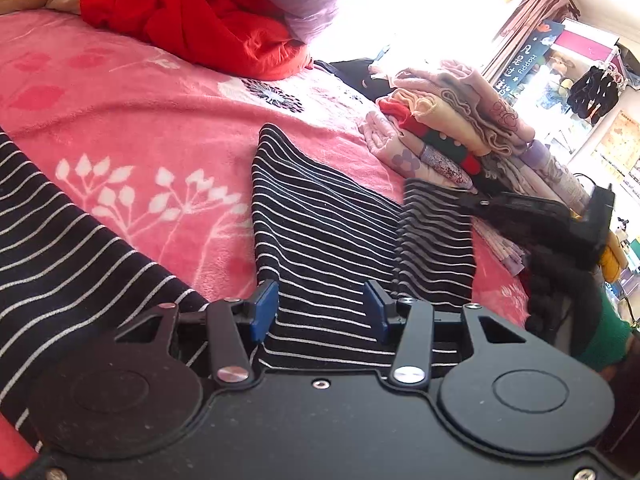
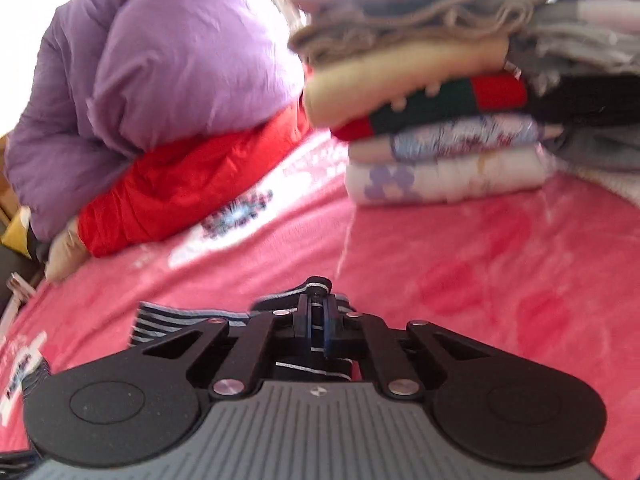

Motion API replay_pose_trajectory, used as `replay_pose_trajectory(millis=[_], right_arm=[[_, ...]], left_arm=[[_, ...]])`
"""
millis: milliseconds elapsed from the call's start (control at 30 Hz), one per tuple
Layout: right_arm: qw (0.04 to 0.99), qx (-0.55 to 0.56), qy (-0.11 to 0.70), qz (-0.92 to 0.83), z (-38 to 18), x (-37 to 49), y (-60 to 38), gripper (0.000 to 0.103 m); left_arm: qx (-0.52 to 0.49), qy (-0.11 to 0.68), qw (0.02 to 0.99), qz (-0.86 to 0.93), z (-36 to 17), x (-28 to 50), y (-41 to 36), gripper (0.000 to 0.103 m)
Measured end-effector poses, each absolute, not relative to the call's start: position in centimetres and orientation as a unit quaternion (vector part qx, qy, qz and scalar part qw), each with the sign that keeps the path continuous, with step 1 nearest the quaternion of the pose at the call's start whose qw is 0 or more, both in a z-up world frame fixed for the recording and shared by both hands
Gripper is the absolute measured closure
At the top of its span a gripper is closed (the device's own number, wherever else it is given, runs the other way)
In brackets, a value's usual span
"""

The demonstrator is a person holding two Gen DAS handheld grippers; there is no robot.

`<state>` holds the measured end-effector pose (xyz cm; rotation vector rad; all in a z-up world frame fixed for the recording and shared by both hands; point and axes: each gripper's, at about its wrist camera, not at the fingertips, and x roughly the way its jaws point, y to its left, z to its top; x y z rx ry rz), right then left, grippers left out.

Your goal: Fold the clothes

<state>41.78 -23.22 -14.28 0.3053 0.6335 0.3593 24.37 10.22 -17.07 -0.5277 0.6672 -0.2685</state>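
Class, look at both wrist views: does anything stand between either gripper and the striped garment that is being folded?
Nothing visible does. The right gripper is shut on an edge of the striped garment. The left gripper has its jaws apart with the same cloth directly between them. The folded pile sits off to the side.

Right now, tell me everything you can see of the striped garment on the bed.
The striped garment is dark knit with thin white stripes, spread partly flat on the pink blanket, a pointed fold rising at its far end. The left gripper straddles its near part, jaws apart. The right gripper is shut on a bunched edge of it.
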Motion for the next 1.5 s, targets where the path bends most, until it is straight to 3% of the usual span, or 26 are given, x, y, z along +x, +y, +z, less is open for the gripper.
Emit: replay_pose_trajectory(millis=[333, 633, 1500], right_arm=[[0.947, 0.172, 0.239, 0.126, -9.8, 35.1, -29.5, 0.096], [0.955, 0.178, 0.229, 0.061, -8.5, 31.2, -37.1, 0.096], [0.934, 0.234, 0.259, -0.076, -12.6, 21.8, -51.2, 0.096]], left_arm=[[-0.245, 0.318, 0.906, -0.138, -16.6, 23.8, 9.5, 0.057], [-0.239, 0.316, 0.907, -0.141, -16.3, 23.7, 9.2, 0.057], [-0.127, 0.306, 0.913, -0.236, -15.1, 21.4, 3.5, 0.057]])
